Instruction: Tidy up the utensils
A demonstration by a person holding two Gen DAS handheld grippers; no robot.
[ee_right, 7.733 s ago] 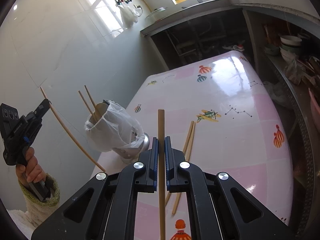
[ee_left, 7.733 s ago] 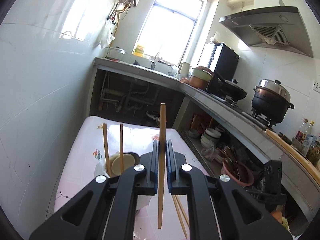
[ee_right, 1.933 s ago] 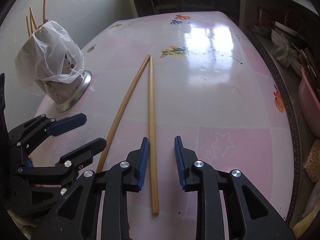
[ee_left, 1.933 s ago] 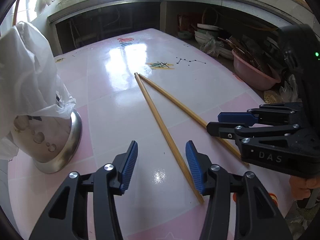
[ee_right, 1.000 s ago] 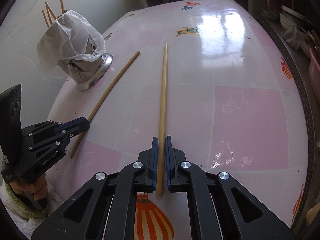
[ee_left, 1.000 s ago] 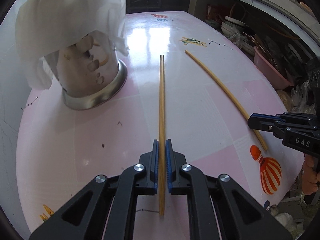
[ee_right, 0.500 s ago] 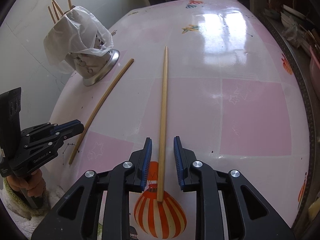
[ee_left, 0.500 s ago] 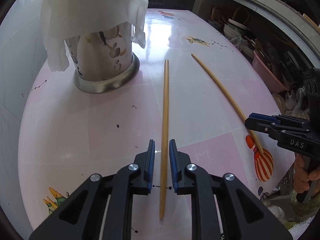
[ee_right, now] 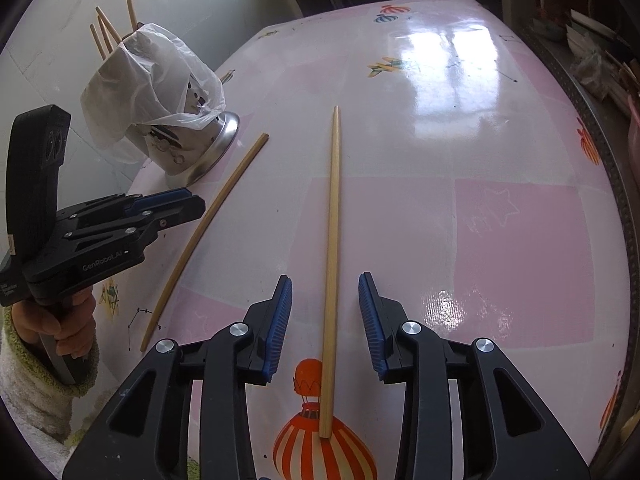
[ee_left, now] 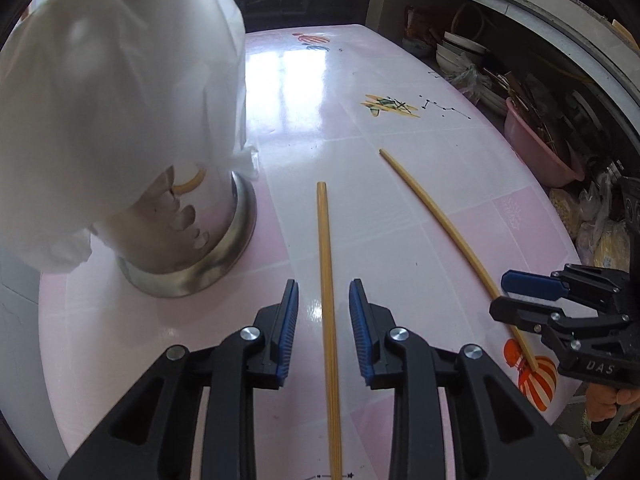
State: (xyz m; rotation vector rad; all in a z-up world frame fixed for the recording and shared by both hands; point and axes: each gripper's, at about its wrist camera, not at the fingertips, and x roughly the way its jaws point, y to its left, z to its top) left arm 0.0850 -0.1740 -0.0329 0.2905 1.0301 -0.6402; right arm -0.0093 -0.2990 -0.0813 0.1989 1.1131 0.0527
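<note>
Two wooden chopsticks lie on the pink table. In the left wrist view my left gripper (ee_left: 323,294) is open, with one chopstick (ee_left: 326,272) lying loose between its jaws. The other chopstick (ee_left: 448,232) runs to my right gripper (ee_left: 516,294). In the right wrist view my right gripper (ee_right: 325,292) is open around that chopstick (ee_right: 333,240); the left gripper (ee_right: 192,202) hovers over the first chopstick (ee_right: 204,232). A steel utensil holder (ee_left: 188,248) lined with a white plastic bag (ee_right: 148,80) holds several chopsticks (ee_right: 108,32).
The pink table (ee_right: 480,200) with balloon prints has its near edge just below both grippers. A white tiled wall (ee_right: 60,20) is at left. Shelves with bowls and a pink basin (ee_left: 536,148) lie to the right of the table.
Both grippers were shut on their chopsticks a second ago. They have since opened wide and the chopsticks lie on the table. The left gripper has moved closer to the holder.
</note>
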